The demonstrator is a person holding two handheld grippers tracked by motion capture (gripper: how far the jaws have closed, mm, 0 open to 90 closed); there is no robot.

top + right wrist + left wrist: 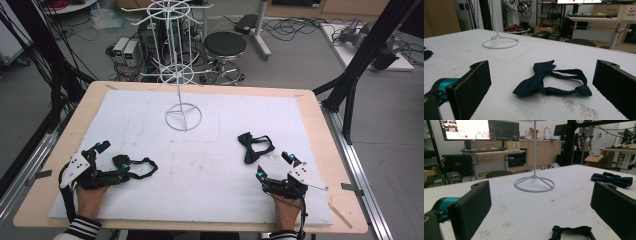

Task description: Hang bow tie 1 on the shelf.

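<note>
The left gripper (114, 153) is held wide open and empty, a black strapped bow tie (139, 166) lying just beside its jaws. The right gripper (274, 165) is likewise spread wide, nothing gripped. A dark navy fabric bow tie (549, 81) is laid flat on the white foam mat (200, 165) just ahead of it. The white wire rack (176, 65) is cut off above.

"Hello" on cardboard box (629, 11)
</note>
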